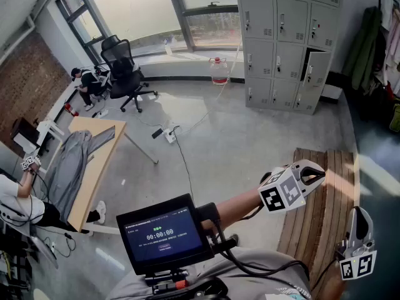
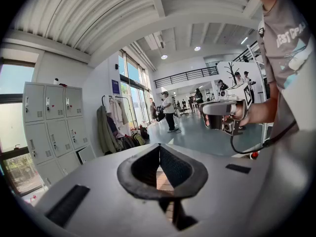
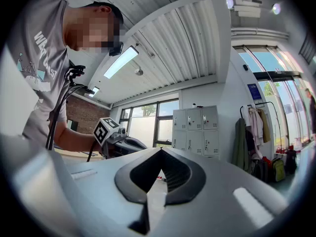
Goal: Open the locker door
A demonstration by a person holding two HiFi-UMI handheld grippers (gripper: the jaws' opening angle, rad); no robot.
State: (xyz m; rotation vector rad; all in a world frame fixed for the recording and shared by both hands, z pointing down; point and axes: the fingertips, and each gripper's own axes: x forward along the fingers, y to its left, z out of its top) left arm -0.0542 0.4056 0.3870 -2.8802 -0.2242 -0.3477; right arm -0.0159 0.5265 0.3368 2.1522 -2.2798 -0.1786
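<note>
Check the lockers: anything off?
One locker door, in the right column of the locker bank, one row above the bottom, hangs ajar while the others look shut. A power strip lies loose mid-floor.

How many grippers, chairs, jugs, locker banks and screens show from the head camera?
Grippers: 2, left gripper, right gripper
Chair: 1
Jug: 1
Locker bank: 1
Screen: 1
Total: 6

One high view, two low
Your head view looks steeply down across the floor [image 1: 237,136] to the far lockers [image 1: 287,42]; both gripper views look along their own jaws from close behind and catch those same lockers, well off.
</note>
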